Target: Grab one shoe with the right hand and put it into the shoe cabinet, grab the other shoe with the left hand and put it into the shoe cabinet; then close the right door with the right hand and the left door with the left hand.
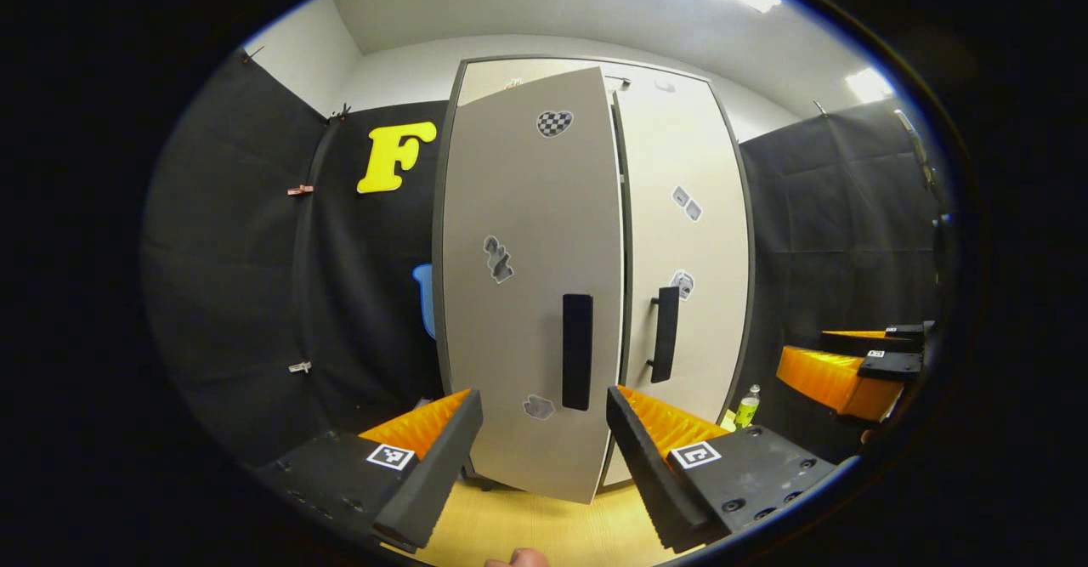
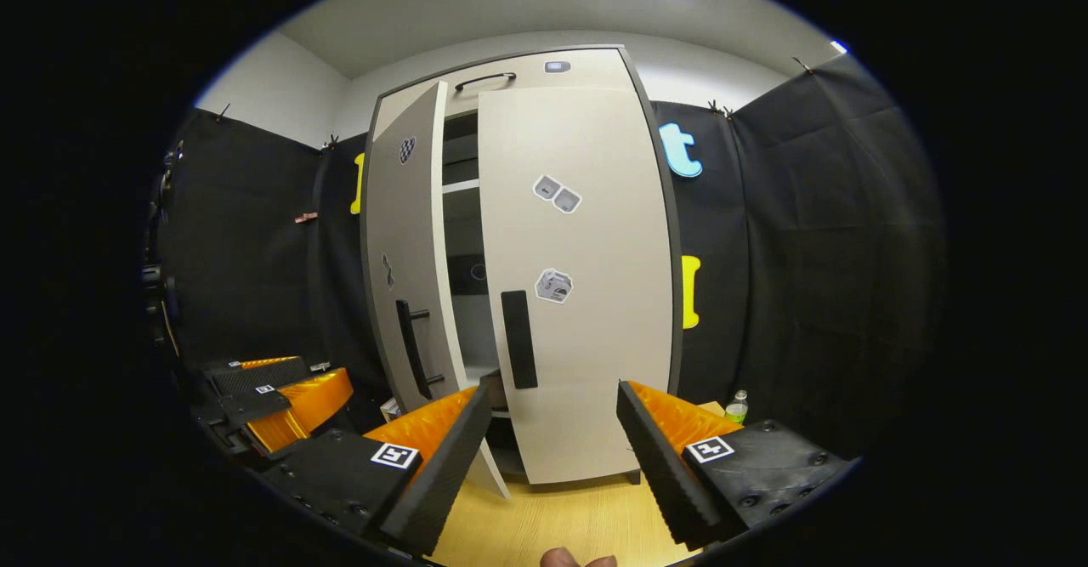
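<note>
Standing ajar, two doors front one shoe cabinet.

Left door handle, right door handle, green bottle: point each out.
Left door handle (image 1: pixel 577 351), left gripper view, mid-bar.
Right door handle (image 2: pixel 518 339), right gripper view, mid-bar.
Green bottle (image 1: pixel 747 410), left gripper view, its body.

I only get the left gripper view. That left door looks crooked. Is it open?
Observer: Yes. In the right gripper view the left door stands ajar, with a dark gap between it and the right door.
Operator: Anything inside?
Observer: A pale shelf crosses the gap high up.
Operator: Are the shoes in there?
Observer: I cannot tell. There is a dark shape low in the gap, too hidden to name.
</note>
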The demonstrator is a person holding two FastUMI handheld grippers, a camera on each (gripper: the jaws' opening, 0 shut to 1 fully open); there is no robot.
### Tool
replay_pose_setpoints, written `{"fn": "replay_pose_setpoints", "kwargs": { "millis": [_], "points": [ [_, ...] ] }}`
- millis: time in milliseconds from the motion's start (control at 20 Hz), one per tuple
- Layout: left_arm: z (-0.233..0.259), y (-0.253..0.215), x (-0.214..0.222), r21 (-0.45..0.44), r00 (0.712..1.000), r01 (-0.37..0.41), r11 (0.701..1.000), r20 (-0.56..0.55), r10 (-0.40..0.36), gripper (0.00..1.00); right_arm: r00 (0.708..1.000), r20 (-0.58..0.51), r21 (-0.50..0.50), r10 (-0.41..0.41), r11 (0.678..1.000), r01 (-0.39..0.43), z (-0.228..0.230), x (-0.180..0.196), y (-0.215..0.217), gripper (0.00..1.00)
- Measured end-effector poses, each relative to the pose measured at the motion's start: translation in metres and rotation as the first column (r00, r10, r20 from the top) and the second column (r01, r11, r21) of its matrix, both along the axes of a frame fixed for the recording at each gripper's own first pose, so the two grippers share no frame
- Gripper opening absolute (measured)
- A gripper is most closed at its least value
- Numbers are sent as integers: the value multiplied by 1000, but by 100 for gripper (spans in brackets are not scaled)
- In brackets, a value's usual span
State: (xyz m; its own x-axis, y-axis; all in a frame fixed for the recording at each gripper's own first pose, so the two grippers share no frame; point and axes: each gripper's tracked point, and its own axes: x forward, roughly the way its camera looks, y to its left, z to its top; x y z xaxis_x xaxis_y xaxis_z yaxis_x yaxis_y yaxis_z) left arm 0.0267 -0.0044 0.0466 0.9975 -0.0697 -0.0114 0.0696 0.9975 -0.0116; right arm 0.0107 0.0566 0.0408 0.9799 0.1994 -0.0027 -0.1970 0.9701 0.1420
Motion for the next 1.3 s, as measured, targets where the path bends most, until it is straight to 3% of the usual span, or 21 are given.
{"fn": "replay_pose_setpoints", "kwargs": {
  "millis": [1300],
  "points": [
    [-6,22,-11,-9,1000,-7,1000,-9,6,94,999,16,-62,-38,997,39,-6,-22,7,98]
  ]
}}
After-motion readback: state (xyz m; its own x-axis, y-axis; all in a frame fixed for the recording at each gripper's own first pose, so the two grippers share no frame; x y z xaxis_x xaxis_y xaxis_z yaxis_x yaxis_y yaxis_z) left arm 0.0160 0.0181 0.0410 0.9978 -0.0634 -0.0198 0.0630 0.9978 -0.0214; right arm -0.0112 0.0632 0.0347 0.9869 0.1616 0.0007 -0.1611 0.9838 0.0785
